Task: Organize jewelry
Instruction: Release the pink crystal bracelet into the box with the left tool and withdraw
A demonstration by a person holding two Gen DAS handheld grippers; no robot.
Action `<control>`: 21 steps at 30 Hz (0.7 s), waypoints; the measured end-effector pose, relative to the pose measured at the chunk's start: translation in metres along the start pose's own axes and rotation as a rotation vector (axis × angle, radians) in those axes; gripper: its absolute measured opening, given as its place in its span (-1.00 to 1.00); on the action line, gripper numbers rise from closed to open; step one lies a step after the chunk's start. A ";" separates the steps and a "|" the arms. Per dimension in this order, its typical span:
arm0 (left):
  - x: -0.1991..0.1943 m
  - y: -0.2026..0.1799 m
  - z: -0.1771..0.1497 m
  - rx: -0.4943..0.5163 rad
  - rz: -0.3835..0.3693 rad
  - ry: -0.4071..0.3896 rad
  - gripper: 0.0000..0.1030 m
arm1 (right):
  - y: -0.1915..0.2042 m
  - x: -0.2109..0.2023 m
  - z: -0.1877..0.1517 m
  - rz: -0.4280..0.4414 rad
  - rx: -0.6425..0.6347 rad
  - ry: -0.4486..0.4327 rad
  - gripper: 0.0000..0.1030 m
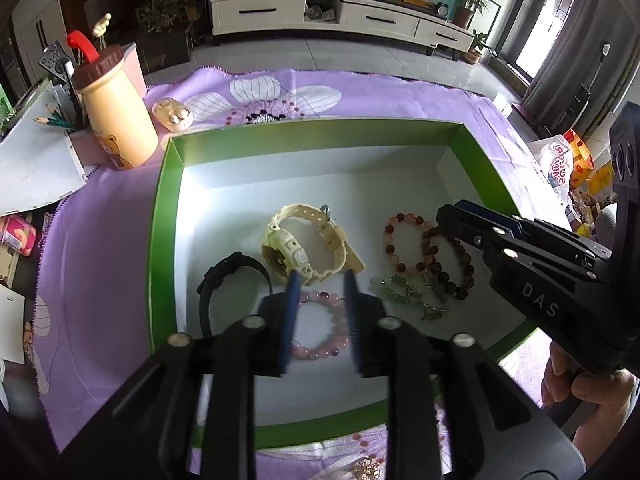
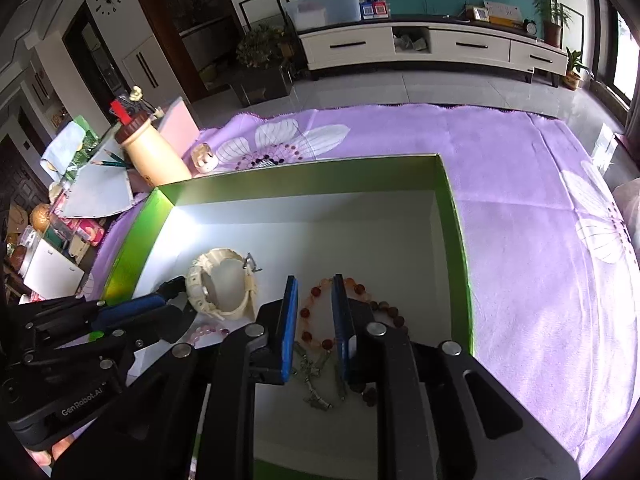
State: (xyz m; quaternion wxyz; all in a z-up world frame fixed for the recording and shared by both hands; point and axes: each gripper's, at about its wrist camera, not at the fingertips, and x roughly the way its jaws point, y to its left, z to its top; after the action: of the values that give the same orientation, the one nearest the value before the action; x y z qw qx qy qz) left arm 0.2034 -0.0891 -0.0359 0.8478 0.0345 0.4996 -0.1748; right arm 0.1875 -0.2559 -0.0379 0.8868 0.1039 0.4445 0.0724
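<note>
A green box (image 1: 162,216) with a white floor holds the jewelry. Inside lie a cream watch (image 1: 298,242), a black watch (image 1: 224,280), a pink bead bracelet (image 1: 326,330), an orange-red bead bracelet (image 1: 400,240), a dark brown bead bracelet (image 1: 452,270) and a pale green metal-linked piece (image 1: 416,294). My left gripper (image 1: 322,280) is open and empty, hovering over the pink bracelet just in front of the cream watch. My right gripper (image 2: 314,284) is open and empty above the orange-red bracelet (image 2: 316,316); it also shows in the left wrist view (image 1: 448,216).
The box sits on a purple flowered cloth (image 1: 400,96). A cream bottle with a brown cap (image 1: 116,116), an open earbud case (image 1: 173,114) and a pencil holder with papers (image 1: 52,136) stand at the left. Snack packets (image 1: 576,160) lie at the right.
</note>
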 end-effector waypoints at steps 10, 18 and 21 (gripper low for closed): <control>-0.048 0.007 -0.019 -0.023 -0.009 -0.079 0.72 | -0.002 -0.068 -0.030 -0.032 -0.037 -0.103 0.11; -0.080 0.016 -0.059 -0.034 0.005 -0.099 0.82 | 0.002 -0.097 -0.068 -0.067 -0.083 -0.098 0.11; -0.087 0.019 -0.074 -0.030 0.012 -0.102 0.82 | 0.007 -0.098 -0.085 -0.066 -0.100 -0.071 0.11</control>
State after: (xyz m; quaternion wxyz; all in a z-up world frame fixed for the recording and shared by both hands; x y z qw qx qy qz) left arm 0.1093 -0.0310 -0.0005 0.8736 0.0156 0.4579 -0.1638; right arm 0.0609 -0.2601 -0.0103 0.9080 0.0471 0.4117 0.0614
